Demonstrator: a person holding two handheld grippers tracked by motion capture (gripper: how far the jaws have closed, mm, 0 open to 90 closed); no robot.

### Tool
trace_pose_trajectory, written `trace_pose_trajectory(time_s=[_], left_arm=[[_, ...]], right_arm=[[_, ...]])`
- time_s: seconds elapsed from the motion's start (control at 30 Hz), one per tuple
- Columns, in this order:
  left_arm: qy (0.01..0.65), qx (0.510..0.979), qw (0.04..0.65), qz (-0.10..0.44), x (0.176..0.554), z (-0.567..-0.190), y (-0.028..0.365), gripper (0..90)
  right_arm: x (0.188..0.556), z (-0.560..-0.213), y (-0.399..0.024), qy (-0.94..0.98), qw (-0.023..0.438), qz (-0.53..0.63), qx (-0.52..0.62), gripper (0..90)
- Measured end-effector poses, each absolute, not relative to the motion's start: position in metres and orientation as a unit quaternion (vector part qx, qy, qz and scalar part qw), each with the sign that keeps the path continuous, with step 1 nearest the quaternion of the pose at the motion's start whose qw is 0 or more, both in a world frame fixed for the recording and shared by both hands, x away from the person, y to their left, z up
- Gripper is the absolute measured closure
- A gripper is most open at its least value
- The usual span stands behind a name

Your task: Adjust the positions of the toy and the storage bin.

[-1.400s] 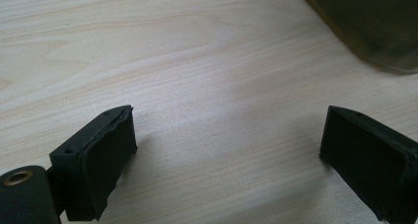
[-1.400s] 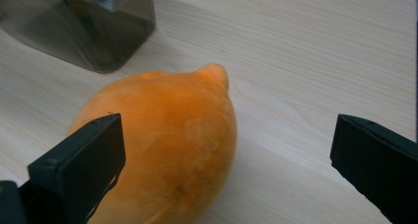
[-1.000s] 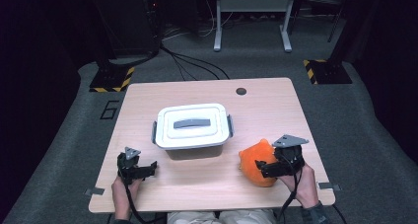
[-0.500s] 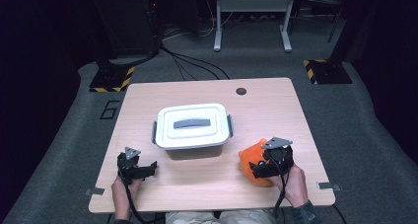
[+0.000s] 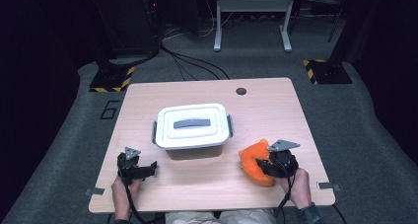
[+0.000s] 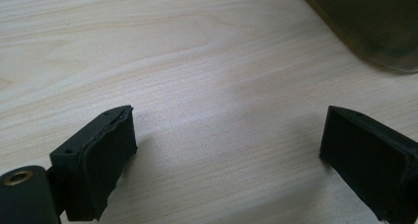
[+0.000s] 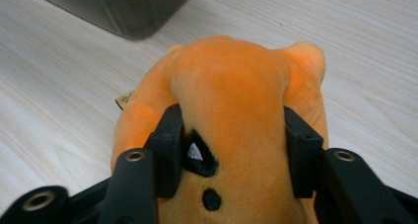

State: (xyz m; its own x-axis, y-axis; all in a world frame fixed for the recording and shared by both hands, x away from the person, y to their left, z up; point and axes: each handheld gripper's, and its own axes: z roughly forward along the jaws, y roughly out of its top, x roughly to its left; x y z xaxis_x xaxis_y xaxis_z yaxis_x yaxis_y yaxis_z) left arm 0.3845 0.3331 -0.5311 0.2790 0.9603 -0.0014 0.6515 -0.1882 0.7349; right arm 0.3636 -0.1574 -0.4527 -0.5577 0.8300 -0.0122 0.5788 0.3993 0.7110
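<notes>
On the desk [image 5: 207,91], an orange plush toy [image 5: 254,160] lies near the front edge, at about 4 o'clock from the desk's middle. The right hand-held gripper [image 5: 268,166] sits on the toy's right side, and its jaws have just been closing with the toy between them. In the right gripper view the toy [image 7: 231,100] bulges between the two black pads [image 7: 170,145], which press into its fabric from both sides, so this hand-held gripper [image 7: 231,150] is clamped on the toy. A black stitched mark and a small dot show on the orange fabric between the jaws, and a small label sticks out at the toy's 9 o'clock side. The toy rests on the desk surface.

A lidded white box [image 5: 192,126] with a grey handle in its lid stands near the desk's centre, at about 10 o'clock from the toy and apart from it. Its dark lower corner [image 7: 118,12] appears at 11 o'clock in the right gripper view.

The left hand-held gripper [image 5: 148,167] is at about 7 o'clock from the box, near the front left of the desk. In the left gripper view its jaws stand wide apart over bare wood [image 6: 212,86], with nothing between them [image 6: 226,150]; a corner of the box [image 6: 365,21] shows at 1 o'clock.
</notes>
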Motion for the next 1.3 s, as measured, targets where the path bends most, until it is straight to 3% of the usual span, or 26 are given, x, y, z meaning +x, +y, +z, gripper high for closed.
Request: trace_pose_trajectory(time_s=[0.27,1.3], left_arm=[[0.550,0.732,0.322,0.241,0.385,-0.531,0.333,6.7],[0.550,0.732,0.322,0.241,0.385,-0.531,0.333,6.7]], right_arm=[[0.361,-0.449,-0.160,0.817,0.197,0.347,0.416,57.6],[0.368,-0.420,-0.185,0.790,0.259,0.342,0.439,55.9]])
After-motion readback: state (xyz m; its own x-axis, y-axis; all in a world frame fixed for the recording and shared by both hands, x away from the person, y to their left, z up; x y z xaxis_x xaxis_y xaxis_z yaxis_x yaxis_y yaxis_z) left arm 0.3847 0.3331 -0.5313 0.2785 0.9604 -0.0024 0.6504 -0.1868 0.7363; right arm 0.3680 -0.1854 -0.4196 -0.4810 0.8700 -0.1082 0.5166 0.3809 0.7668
